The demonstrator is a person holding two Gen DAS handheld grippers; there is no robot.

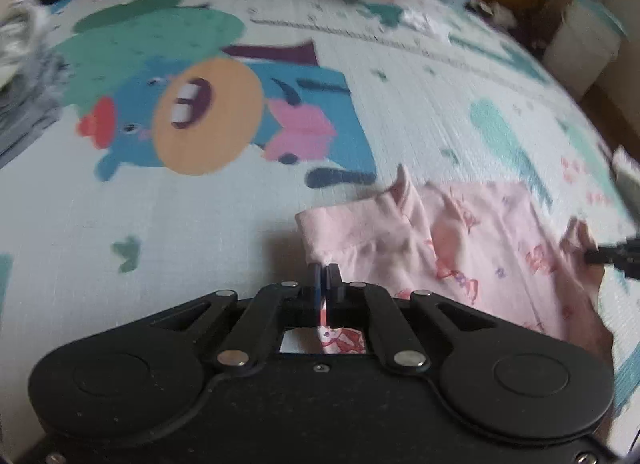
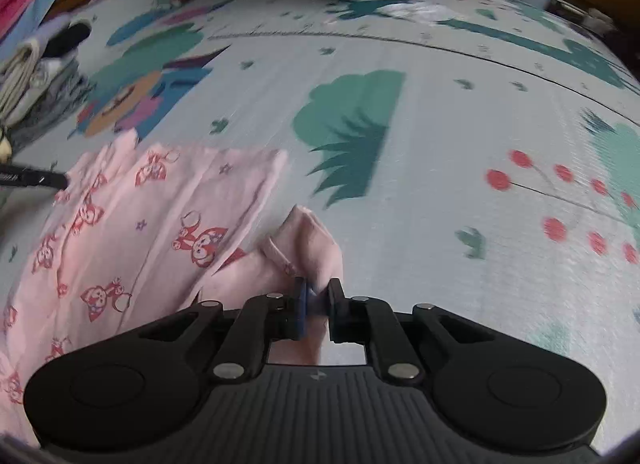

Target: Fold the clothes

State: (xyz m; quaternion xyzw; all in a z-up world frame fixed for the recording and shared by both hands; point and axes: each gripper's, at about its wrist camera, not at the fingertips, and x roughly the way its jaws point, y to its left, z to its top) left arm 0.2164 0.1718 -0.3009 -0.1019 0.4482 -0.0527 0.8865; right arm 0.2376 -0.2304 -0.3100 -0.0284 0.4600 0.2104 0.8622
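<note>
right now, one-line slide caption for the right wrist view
Right gripper pinches a corner of the pink printed garment spread on the cartoon play mat.

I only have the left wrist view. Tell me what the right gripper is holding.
Observer: The right gripper is shut on a bunched pink fold of the garment.
Operator: Describe the mat past that gripper.
Observer: A green bush print lies ahead of it, and red berries to its right.
Operator: Report what's at far left there.
Observer: A pile of clothes sits at the mat's edge.
</note>
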